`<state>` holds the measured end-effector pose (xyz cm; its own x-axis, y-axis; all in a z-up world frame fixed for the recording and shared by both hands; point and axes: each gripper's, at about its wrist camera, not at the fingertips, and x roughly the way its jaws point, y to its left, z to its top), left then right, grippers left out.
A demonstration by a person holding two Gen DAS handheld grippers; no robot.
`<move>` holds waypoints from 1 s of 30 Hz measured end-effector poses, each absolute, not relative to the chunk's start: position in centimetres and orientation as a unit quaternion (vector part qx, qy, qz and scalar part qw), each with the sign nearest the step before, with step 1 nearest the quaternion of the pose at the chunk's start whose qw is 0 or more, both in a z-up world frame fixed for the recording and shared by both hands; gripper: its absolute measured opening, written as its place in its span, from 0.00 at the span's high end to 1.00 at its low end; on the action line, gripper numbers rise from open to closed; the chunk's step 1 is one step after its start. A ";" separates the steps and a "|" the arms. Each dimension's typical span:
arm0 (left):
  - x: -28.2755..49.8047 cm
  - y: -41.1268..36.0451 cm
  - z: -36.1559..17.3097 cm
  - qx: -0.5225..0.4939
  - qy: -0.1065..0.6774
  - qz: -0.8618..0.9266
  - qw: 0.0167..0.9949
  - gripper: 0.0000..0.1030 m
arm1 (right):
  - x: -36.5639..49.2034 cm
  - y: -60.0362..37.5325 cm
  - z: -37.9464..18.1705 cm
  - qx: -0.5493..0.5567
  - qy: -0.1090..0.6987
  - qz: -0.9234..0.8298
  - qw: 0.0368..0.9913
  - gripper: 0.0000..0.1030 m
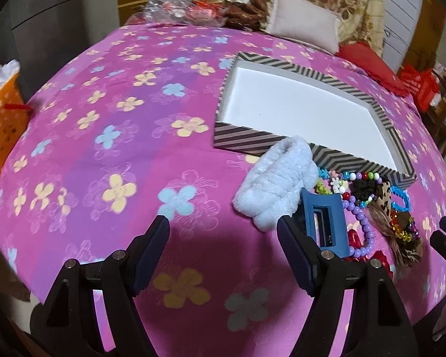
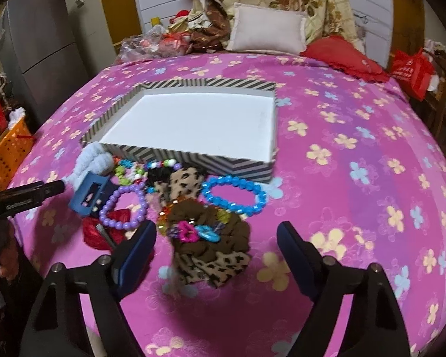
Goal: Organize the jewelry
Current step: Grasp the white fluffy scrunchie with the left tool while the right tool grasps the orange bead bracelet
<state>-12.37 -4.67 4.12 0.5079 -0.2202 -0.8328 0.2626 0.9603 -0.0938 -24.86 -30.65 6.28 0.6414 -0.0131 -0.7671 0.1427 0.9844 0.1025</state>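
Sorting not yet begun: both tongs, left (image 1: 223, 238) and right (image 2: 217, 244), are hanging released and empty over the bed, jewelry pile (image 2: 175, 196) lying at six o'clock of the empty striped box (image 2: 178, 157); next calls for pinching one piece.

Dim indoor light, heavy fisheye warp (corners black), slight blur.
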 end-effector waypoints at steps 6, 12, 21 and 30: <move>-11.1 -5.3 3.5 0.045 0.481 -0.150 0.862 0.38 | -24.5 -29.3 6.4 0.066 0.419 -0.027 0.905 0.18; -10.7 -4.9 3.5 0.043 0.487 -0.163 0.857 0.39 | -24.5 -30.8 6.2 0.067 0.422 -0.049 0.903 0.19; -10.0 -4.9 2.7 0.051 0.495 -0.171 0.850 0.39 | -24.5 -32.0 5.1 0.063 0.444 -0.042 0.893 0.28; -9.3 -5.0 2.4 0.043 0.506 -0.209 0.836 0.39 | -23.9 -29.3 4.2 0.045 0.452 0.024 0.891 0.34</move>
